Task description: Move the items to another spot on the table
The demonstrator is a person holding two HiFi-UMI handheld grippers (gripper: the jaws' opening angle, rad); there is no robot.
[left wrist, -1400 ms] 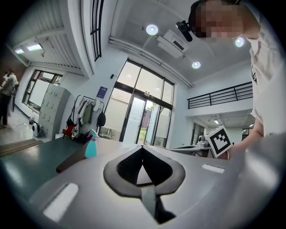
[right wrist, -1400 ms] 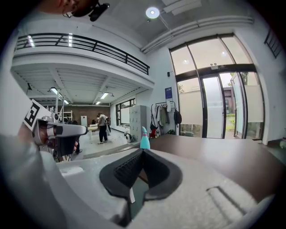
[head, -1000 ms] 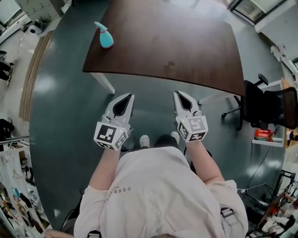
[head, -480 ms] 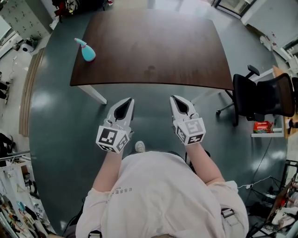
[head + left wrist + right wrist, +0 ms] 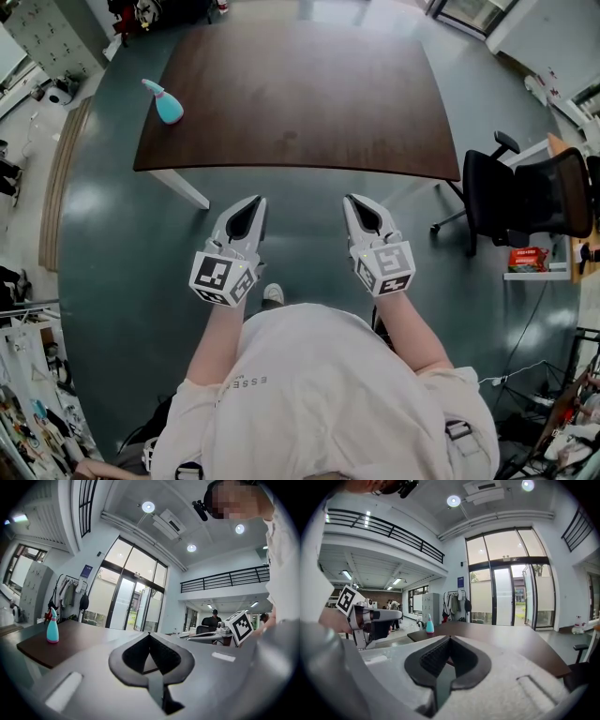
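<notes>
nearest to the person, both tongs are held in front of the body, above the floor and short of the table. the left gripper [image 5: 251, 202] has its jaws together with nothing between them, and the right gripper [image 5: 353, 201] is also closed and empty; each gripper view shows the pads meeting with only air in front. further away is the dark brown table [image 5: 309, 103], and its top is bare except for one thing. the teal spray bottle [image 5: 167, 105] stands upright close to the left edge, toward the near corner, well apart from both grippers. this scene fits two stages: the bottle waits to be carried, or it already stands in its new spot. i judge the risk comes from the bottle's place and shape. it is tall and narrow and stands near the edge, so a closed jaw that touches it from the side could tip it or push it off the table. an office chair [image 5: 525, 202] stands beside the right side of the table.
</notes>
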